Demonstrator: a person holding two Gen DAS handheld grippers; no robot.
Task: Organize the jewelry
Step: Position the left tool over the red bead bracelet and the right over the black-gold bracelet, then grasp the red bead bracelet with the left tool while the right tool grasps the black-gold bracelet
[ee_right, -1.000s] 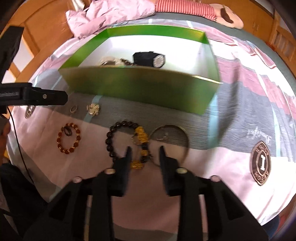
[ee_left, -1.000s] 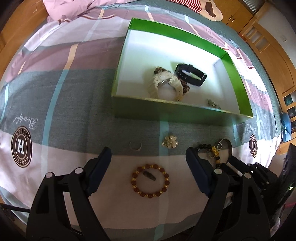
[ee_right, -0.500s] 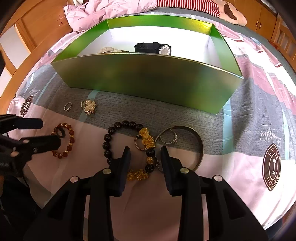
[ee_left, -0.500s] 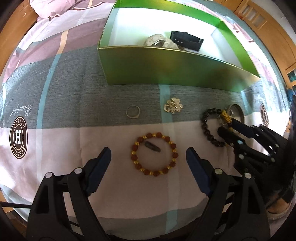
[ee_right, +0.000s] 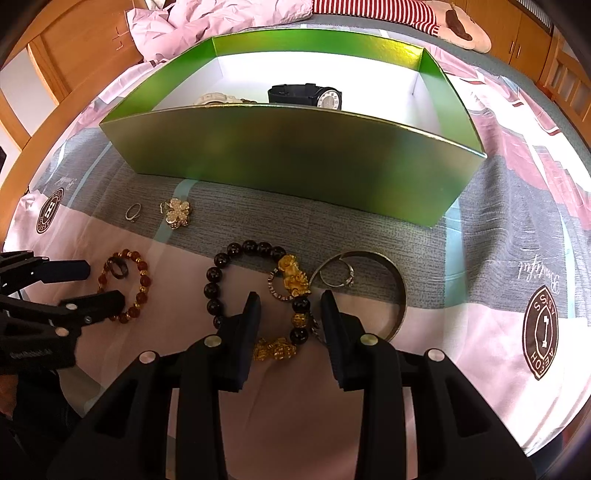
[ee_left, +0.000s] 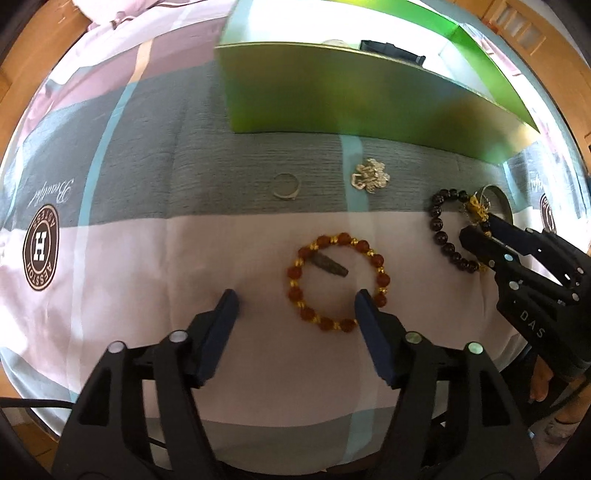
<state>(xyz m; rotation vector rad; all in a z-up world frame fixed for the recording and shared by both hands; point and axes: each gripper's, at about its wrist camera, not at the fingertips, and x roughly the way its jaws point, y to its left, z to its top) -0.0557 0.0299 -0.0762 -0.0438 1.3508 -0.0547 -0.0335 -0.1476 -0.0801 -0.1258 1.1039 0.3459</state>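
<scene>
A red-brown and gold bead bracelet (ee_left: 295, 272) lies on the bedspread with a dark ring (ee_left: 328, 264) inside its loop. My left gripper (ee_left: 295, 304) hangs low over the bracelet's near side. Its jaws are closing, and the near beads lie between the fingers, untouched. A black bead bracelet with gold charms (ee_right: 212, 288) lies to the right. My right gripper (ee_right: 290, 306) stands open astride its right strand, and the pads are clear of the beads. Behind stands the green box (ee_right: 295, 158) with a black watch (ee_right: 306, 95) and a white watch (ee_right: 214, 99) inside.
A thin silver ring (ee_left: 285, 186) and a flower brooch (ee_left: 371, 176) lie between the bracelets and the box. A metal bangle (ee_right: 400, 291) with a silver ring (ee_right: 336, 275) inside it lies beside the black bracelet. Crumpled pink bedding (ee_right: 221, 14) is behind the box.
My left gripper has come down close over the red-brown bracelet and its jaws have narrowed. My right gripper has stayed over the black bracelet with the same gap.
</scene>
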